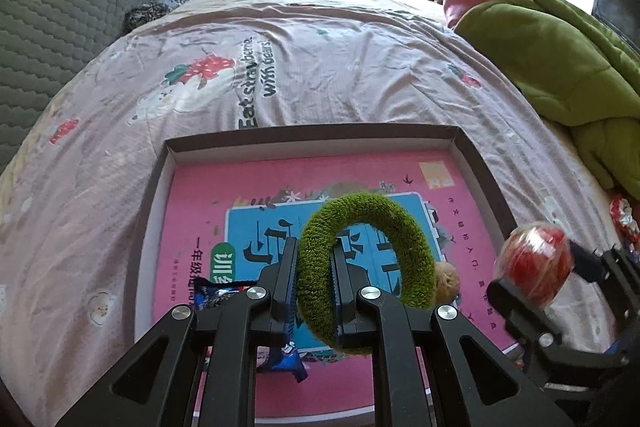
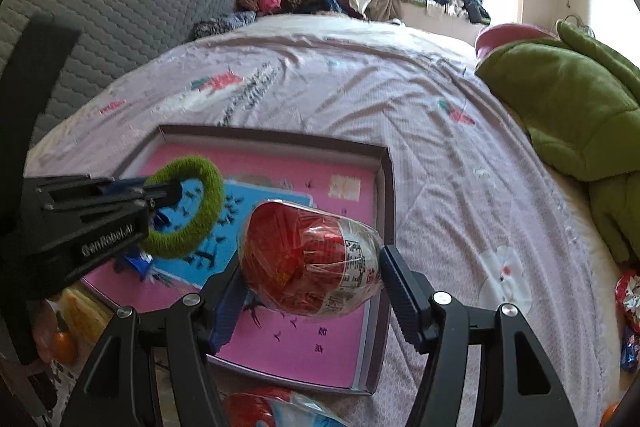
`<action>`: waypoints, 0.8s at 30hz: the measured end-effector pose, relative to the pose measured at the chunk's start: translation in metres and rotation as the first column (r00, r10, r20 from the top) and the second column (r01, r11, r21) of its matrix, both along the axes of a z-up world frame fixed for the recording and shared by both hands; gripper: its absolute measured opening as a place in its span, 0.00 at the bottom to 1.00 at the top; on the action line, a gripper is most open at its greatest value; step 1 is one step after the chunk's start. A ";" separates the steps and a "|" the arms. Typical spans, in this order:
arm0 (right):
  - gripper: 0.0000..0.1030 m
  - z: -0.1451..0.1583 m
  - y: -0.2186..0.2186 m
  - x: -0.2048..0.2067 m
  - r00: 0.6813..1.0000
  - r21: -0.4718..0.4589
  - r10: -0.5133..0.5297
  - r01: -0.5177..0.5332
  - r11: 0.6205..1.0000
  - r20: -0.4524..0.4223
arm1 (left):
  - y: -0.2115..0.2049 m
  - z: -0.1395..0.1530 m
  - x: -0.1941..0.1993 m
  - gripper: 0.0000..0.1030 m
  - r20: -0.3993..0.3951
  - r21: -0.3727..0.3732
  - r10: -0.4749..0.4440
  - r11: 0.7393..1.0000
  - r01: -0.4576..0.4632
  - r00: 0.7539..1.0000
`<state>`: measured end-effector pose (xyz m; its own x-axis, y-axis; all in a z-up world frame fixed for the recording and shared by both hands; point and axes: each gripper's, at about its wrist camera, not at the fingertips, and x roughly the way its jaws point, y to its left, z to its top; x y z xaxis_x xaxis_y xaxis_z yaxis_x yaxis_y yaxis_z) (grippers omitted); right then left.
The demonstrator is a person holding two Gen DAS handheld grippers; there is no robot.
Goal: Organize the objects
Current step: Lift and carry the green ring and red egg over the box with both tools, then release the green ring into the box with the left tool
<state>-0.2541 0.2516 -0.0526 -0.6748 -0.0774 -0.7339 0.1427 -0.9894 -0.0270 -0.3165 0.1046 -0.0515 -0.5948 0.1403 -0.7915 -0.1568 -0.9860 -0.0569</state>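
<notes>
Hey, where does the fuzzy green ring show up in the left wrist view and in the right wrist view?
Left wrist view: the green ring sits low at centre, pinched in the left gripper, over the box.
Right wrist view: the ring is at middle left, at the tip of the left gripper.
Shared landmark: the shallow box with the pink book inside it.

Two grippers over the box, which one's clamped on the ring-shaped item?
The left gripper: its fingers pinch the fuzzy green ring. The right gripper holds a red wrapped egg-shaped package instead.
</notes>
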 end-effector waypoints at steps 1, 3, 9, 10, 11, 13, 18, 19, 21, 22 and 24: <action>0.63 -0.004 0.000 -0.001 1.000 0.004 -0.001 0.001 1.000 0.014 | 0.000 -0.001 0.000 0.14 0.005 0.001 0.000 1.000 0.000 1.000; 0.63 -0.010 -0.001 -0.003 0.999 0.014 0.002 -0.002 1.000 0.033 | 0.000 -0.004 -0.003 0.14 0.010 0.003 0.005 1.000 -0.005 1.000; 0.63 -0.022 -0.005 -0.003 0.997 0.032 0.017 -0.020 0.999 0.071 | 0.002 -0.013 -0.011 0.16 0.050 -0.001 0.004 1.000 -0.004 0.999; 0.63 -0.023 -0.006 -0.004 0.997 0.037 0.018 -0.020 0.999 0.078 | 0.003 -0.015 -0.012 0.16 0.057 -0.002 0.004 1.000 -0.004 0.998; 0.63 -0.025 -0.006 -0.004 0.996 0.040 0.016 -0.020 0.999 0.083 | 0.002 -0.017 -0.014 0.16 0.063 -0.004 0.007 1.000 -0.007 0.998; 0.63 -0.028 -0.006 -0.005 0.996 0.039 0.017 -0.020 0.999 0.093 | 0.001 -0.020 -0.016 0.16 0.069 -0.004 0.013 1.000 -0.013 0.998; 0.63 -0.032 -0.005 -0.006 0.994 0.050 0.017 -0.022 0.998 0.105 | 0.001 -0.026 -0.020 0.16 0.081 -0.006 0.009 1.000 -0.009 0.997; 0.63 -0.032 -0.005 -0.006 0.994 0.051 0.016 -0.022 0.998 0.105 | 0.001 -0.028 -0.020 0.16 0.083 -0.009 0.011 1.000 -0.010 0.997; 0.63 -0.033 -0.006 -0.007 0.994 0.050 0.014 -0.020 0.999 0.106 | 0.000 -0.029 -0.021 0.16 0.086 -0.009 0.011 1.000 -0.010 0.996; 0.63 -0.033 -0.005 -0.007 0.994 0.049 0.014 -0.019 0.999 0.109 | 0.001 -0.030 -0.021 0.16 0.088 -0.010 0.011 1.000 -0.010 0.996; 0.63 -0.033 -0.006 -0.007 0.994 0.051 0.014 -0.020 0.998 0.108 | 0.003 -0.031 -0.021 0.16 0.090 -0.018 0.002 1.000 -0.001 0.996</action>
